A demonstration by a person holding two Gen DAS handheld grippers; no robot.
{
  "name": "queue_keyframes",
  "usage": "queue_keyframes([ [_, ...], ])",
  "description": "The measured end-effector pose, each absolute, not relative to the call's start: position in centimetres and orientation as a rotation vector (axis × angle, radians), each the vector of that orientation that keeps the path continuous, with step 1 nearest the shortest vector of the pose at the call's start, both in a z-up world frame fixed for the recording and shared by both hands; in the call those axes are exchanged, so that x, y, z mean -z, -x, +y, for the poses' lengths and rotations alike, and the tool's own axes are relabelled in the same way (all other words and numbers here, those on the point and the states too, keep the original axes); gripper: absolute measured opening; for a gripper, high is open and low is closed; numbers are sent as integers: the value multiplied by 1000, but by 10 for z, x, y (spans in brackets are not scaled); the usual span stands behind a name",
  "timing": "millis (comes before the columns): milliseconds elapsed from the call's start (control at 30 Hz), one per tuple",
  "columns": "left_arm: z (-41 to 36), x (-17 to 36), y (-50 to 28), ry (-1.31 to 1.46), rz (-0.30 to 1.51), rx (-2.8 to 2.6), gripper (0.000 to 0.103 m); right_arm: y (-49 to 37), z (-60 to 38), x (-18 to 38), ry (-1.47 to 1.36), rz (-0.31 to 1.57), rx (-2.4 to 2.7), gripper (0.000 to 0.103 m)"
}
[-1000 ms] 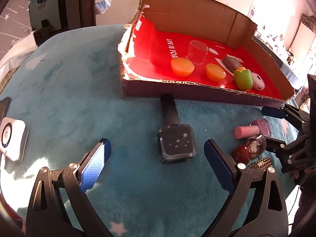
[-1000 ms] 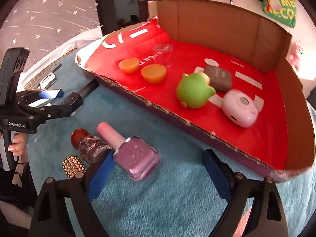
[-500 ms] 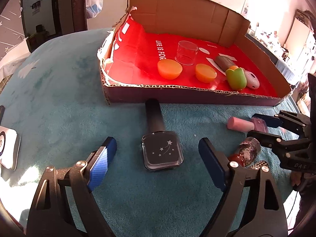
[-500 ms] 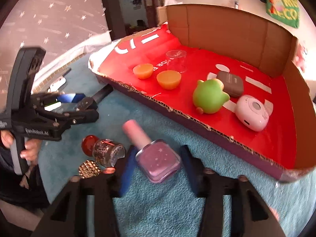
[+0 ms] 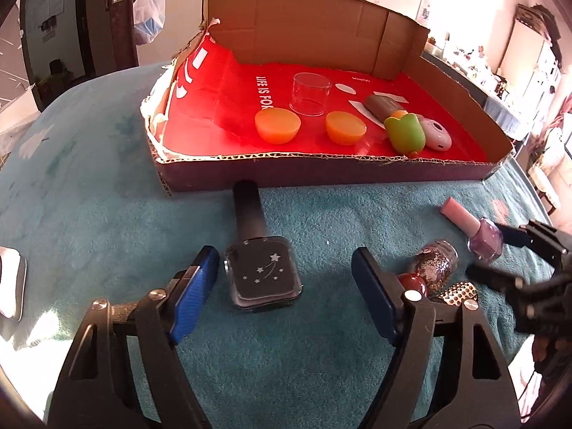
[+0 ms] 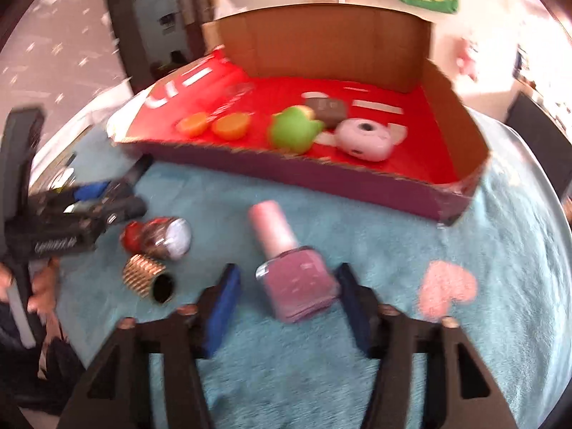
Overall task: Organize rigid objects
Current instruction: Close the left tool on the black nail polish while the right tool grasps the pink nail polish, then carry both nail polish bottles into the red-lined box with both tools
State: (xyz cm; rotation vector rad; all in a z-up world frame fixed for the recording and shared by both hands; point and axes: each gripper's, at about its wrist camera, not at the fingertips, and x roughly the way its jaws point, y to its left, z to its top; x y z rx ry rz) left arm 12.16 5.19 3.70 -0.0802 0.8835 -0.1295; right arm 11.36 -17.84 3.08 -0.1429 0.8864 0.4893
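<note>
Left claw [image 5: 286, 293] part-closed, jaws just been closing, straddling black star-printed polish bottle [image 5: 262, 271] lying flat on teal plush cover [image 5: 89, 193]; left pad nearly at the glass, right pad clear, so nothing grasped. Right claw [image 6: 286, 307] released around lilac polish bottle [image 6: 296, 282], jaws just been reopening, right pad close against glass, left pad apart. Likely risks: uneven closure on left skewing the black bottle, cap [image 5: 246, 203] butting against front wall of cardboard box [image 5: 321, 175]; smooth square glass slipping or twisting out of the pads on lift; right view blurred, so placement on lilac body uncertain. Glitter bottle [image 6: 157, 237] and gold studded cap [image 6: 144, 277] just beside right claw's left finger, prone to being knocked. Front wall low, back wall tall; entry best over front. Open red floor at box's left end and right corner; middle occupied by two orange domes [image 5: 277, 125], clear cup [image 5: 310, 93], green toy [image 5: 404, 132].
</note>
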Motion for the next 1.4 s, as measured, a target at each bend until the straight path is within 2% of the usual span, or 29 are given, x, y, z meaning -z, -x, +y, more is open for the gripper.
queue_keyframes([
  [167,62,-37,-119,94,888,131,67,-105,-170,-29,158,882,-529,73],
  [333,58,-37,-122,77,890,124,66,-113,-182,-31,108,869,-485,71],
  [367,56,-38,-124,79,888,127,66,-115,-184,-30,94,871,-479,68],
  [500,51,-38,-132,70,884,121,50,-119,-187,-27,75,865,-483,61],
  [533,50,-38,-132,70,882,117,41,-119,-186,-27,77,861,-480,59],
  [567,51,-38,-132,70,880,107,35,-119,-185,-27,84,853,-476,52],
  [600,52,-39,-132,78,881,109,34,-118,-183,-26,96,842,-476,42],
  [767,51,-46,-120,122,875,166,33,-110,-186,-30,58,814,-489,39],
  [1400,39,-57,-105,100,846,204,33,-93,-188,-42,66,765,-499,38],
])
